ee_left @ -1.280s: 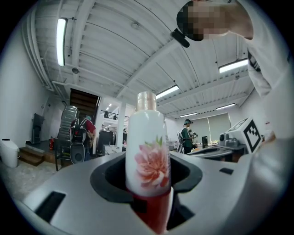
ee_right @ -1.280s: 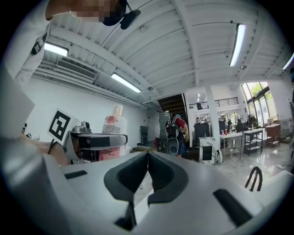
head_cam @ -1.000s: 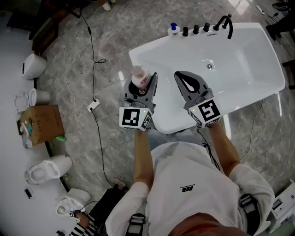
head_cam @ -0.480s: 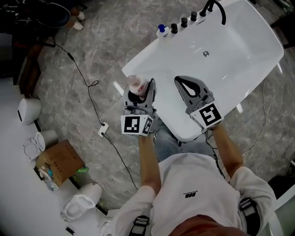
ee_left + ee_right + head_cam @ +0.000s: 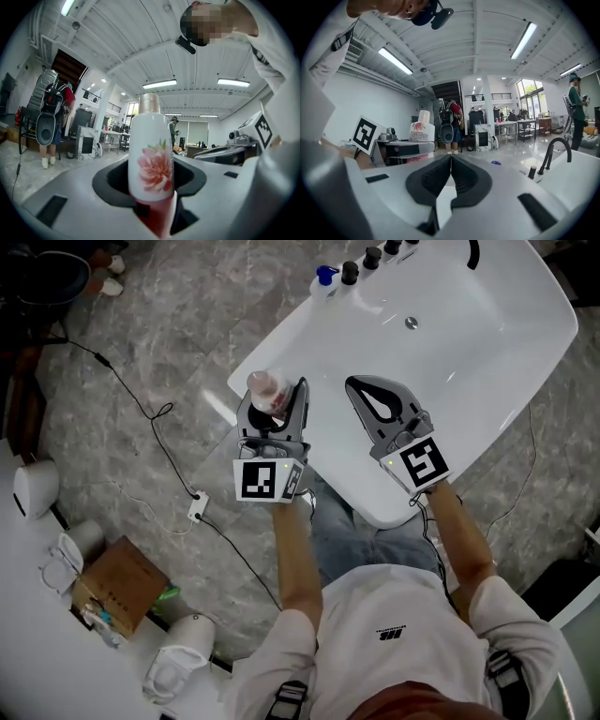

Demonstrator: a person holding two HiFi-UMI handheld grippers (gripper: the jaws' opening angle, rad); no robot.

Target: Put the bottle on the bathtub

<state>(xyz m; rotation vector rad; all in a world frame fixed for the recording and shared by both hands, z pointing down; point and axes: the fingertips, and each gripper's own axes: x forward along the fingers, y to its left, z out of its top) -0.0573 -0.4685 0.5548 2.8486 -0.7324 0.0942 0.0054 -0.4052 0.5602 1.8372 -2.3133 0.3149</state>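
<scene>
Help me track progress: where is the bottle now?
Head view, left side: the bottle is clamped upright in the left gripper, by the left corner of the bathtub, not yet set down.

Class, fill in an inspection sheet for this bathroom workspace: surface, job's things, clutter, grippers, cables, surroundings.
Surface: white bathtub on a grey marbled floor; the rim near the grippers is bare.
Job's things: white bottle with a pink flower print, upright, held and not yet set down.
Clutter: blue-capped bottle beside the black tap knobs; brown cardboard box on the floor.
Grippers: left hand-held gripper shut on the bottle; right hand-held gripper shut and empty, over the bathtub.
Cables: black cable running to a white plug block.
Surroundings: open hall, person with a backpack.
</scene>
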